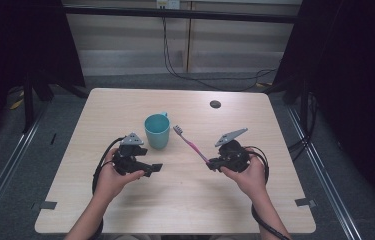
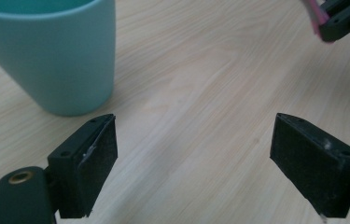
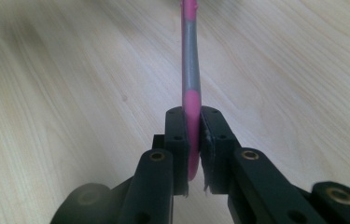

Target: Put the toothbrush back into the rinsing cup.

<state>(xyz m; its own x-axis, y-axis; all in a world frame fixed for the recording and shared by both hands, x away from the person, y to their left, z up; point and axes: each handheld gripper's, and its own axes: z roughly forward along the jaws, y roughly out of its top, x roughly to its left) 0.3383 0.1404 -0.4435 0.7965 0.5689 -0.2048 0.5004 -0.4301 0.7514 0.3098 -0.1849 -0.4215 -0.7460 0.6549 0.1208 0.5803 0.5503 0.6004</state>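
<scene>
The right gripper [image 1: 210, 163] was pinching the pink toothbrush [image 1: 191, 144] at the butt of its handle, jaws pressed flat on either side, as the right gripper view confirmed [image 3: 190, 135]. The toothbrush's long axis ran from that grip up and to the left in the high view, bristle head leading, pointed toward the teal cup [image 1: 157, 131], which stood upright on the table [image 1: 185, 200] just beyond and left of the head. Head and cup were near but apart; the head appeared lower than the rim, so a drop into the cup would, in my judgement, call for a lift and a tilt before the head cleared the rim. The left gripper [image 1: 152, 169] hovered with jaws spread and nothing between them, in front of the cup on the near side and apart from it; the left gripper view placed the cup [image 2: 53, 56] ahead and to the left of the jaws rather than between them. The left gripper was the nearer to the cup, the right one the sole holder of the toothbrush. The cup's interior was not readable, its handle was mostly hidden behind the body, and the bristle head was cut off at the top edge of the right gripper view.
</scene>
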